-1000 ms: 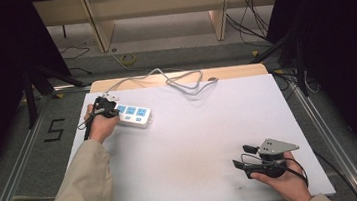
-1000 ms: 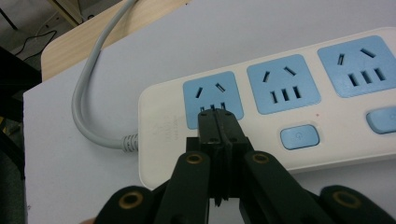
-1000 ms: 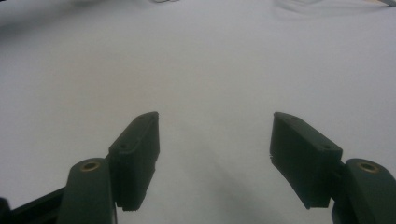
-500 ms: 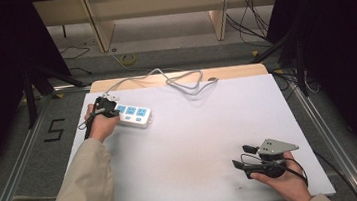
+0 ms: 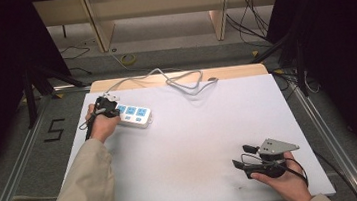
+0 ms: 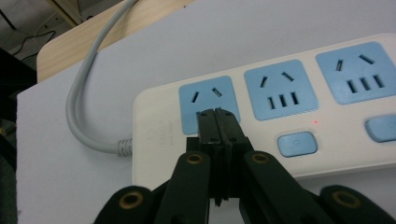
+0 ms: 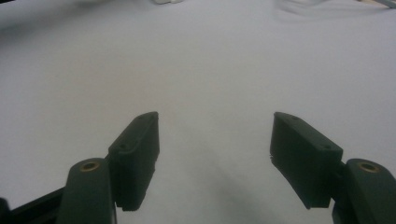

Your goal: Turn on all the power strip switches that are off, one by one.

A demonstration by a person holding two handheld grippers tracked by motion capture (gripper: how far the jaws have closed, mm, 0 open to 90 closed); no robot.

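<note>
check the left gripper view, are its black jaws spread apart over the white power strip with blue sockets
No, the left gripper has its jaws pressed together, tips over the end blue socket of the white power strip.

The power strip [image 6: 261, 121] looks like smooth, slightly glossy white plastic with matt blue socket faces. The table [image 5: 210, 137] has a matt pale cover, with bare wood at its 12 o'clock edge.

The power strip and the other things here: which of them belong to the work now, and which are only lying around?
In use:
- power strip
- left gripper, shut, tips at the strip's end socket
- strip's grey cable

Lying about:
- right gripper, open above bare table
- cables on the floor
</note>
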